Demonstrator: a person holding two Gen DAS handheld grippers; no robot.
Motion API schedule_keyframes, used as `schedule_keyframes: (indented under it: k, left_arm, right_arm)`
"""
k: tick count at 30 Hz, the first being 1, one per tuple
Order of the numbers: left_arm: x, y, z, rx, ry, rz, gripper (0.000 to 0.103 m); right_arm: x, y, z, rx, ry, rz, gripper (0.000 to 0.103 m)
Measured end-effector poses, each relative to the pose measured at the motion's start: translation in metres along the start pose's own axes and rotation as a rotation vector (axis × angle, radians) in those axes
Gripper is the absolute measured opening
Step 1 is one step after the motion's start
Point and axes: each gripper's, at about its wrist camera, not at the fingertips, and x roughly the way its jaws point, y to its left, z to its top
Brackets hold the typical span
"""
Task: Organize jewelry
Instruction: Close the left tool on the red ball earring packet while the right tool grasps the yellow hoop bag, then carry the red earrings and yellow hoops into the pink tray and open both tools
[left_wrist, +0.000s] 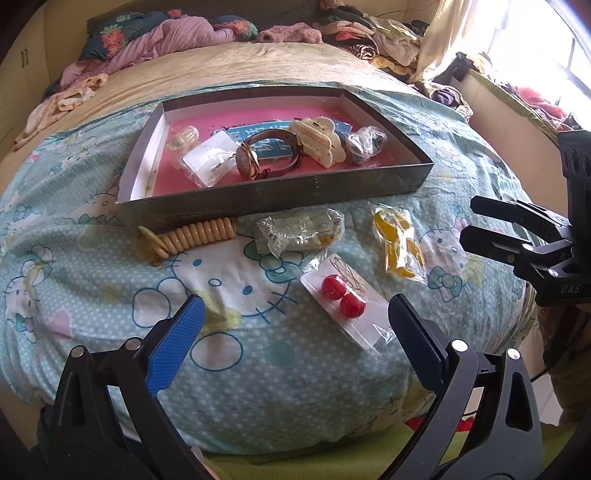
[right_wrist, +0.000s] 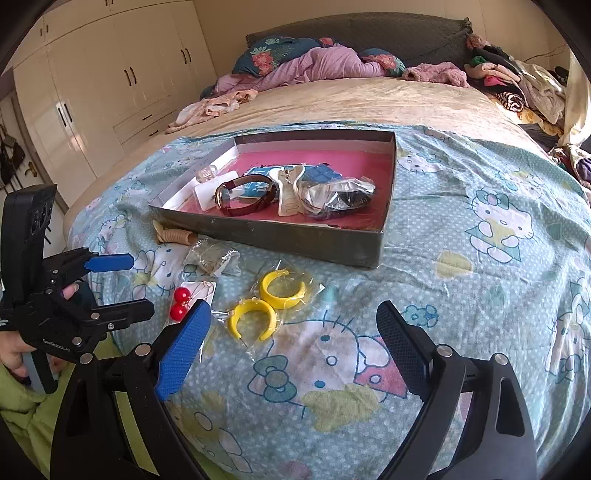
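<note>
A shallow grey box (left_wrist: 280, 190) (right_wrist: 288, 236) with a pink floor holds a watch (left_wrist: 258, 157) (right_wrist: 243, 197), a cream hair claw (left_wrist: 319, 138), and bagged pieces. On the quilt in front lie red ball earrings on a card (left_wrist: 341, 295) (right_wrist: 181, 302), bagged yellow hoop earrings (left_wrist: 397, 243) (right_wrist: 267, 299), a bagged silver piece (left_wrist: 299, 230) (right_wrist: 212, 258) and a beige coil bracelet (left_wrist: 192, 236). My left gripper (left_wrist: 295, 328) is open, the red earrings between its fingers. My right gripper (right_wrist: 293, 332) is open, just short of the yellow hoops.
The Hello Kitty quilt (right_wrist: 480, 258) covers the near part of the bed. Piled clothes and pillows (right_wrist: 314, 59) lie at the far end. White wardrobes (right_wrist: 92, 81) stand to the left, a bright window (left_wrist: 546, 48) to the right.
</note>
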Motion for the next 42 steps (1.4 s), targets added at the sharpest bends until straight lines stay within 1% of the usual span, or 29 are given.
schedule_keyframes:
  k: [2, 3, 4, 6, 10, 15, 17, 20, 21, 23, 25, 29, 31, 33, 36, 39, 40, 42]
  left_arm:
    - [0.003, -0.003, -0.001, 0.009, 0.005, -0.012, 0.092]
    - [0.005, -0.005, -0.002, 0.013, 0.012, -0.019, 0.089]
    - [0.006, -0.006, -0.003, 0.015, 0.017, -0.03, 0.079]
    - [0.008, -0.008, -0.003, 0.016, 0.026, -0.055, 0.067]
    - [0.014, -0.011, -0.003, 0.0, 0.052, -0.111, 0.055]
    - [0.029, -0.014, -0.001, -0.039, 0.09, -0.177, 0.054]
    - [0.037, -0.015, -0.001, -0.048, 0.106, -0.175, 0.053]
    - [0.043, -0.017, -0.001, -0.034, 0.104, -0.154, 0.045]
    - [0.043, -0.016, -0.001, -0.033, 0.101, -0.148, 0.041]
    - [0.042, -0.015, -0.001, -0.035, 0.095, -0.148, 0.036]
    - [0.039, -0.013, -0.002, -0.034, 0.09, -0.144, 0.028]
    - [0.033, -0.008, -0.004, -0.032, 0.082, -0.138, 0.026]
    - [0.03, -0.006, -0.005, -0.035, 0.077, -0.136, 0.02]
    - [0.028, -0.004, -0.005, -0.038, 0.072, -0.136, 0.019]
    - [0.025, -0.001, -0.006, -0.042, 0.062, -0.132, 0.018]
    - [0.021, 0.0, -0.006, -0.046, 0.05, -0.133, 0.018]
    - [0.02, 0.0, -0.006, -0.046, 0.046, -0.132, 0.018]
    - [0.017, 0.0, -0.007, -0.041, 0.036, -0.128, 0.017]
  right_arm:
    - [0.003, -0.004, -0.002, 0.01, 0.009, 0.004, 0.09]
    - [0.004, -0.005, -0.003, 0.016, 0.013, 0.003, 0.09]
    - [0.005, -0.006, -0.003, 0.019, 0.016, 0.006, 0.09]
    - [0.007, -0.008, -0.005, 0.024, 0.021, 0.013, 0.09]
    - [0.009, -0.01, -0.006, 0.029, 0.024, 0.017, 0.09]
    - [0.012, -0.011, -0.005, 0.034, 0.028, 0.031, 0.09]
    - [0.015, -0.011, -0.003, 0.043, 0.032, 0.043, 0.09]
    - [0.019, -0.01, -0.001, 0.052, 0.044, 0.066, 0.09]
    - [0.021, -0.009, 0.0, 0.054, 0.049, 0.07, 0.09]
    - [0.025, -0.006, 0.001, 0.056, 0.063, 0.077, 0.09]
    - [0.031, -0.003, 0.002, 0.057, 0.078, 0.084, 0.09]
    - [0.043, 0.003, 0.003, 0.053, 0.113, 0.082, 0.089]
    - [0.05, 0.005, 0.004, 0.057, 0.13, 0.078, 0.085]
    - [0.058, 0.009, 0.004, 0.057, 0.139, 0.075, 0.082]
    - [0.067, 0.016, 0.006, 0.039, 0.135, 0.057, 0.076]
    - [0.072, 0.02, 0.007, 0.025, 0.112, 0.049, 0.06]
    - [0.073, 0.021, 0.007, 0.02, 0.104, 0.056, 0.053]
    - [0.073, 0.022, 0.007, 0.007, 0.094, 0.056, 0.05]
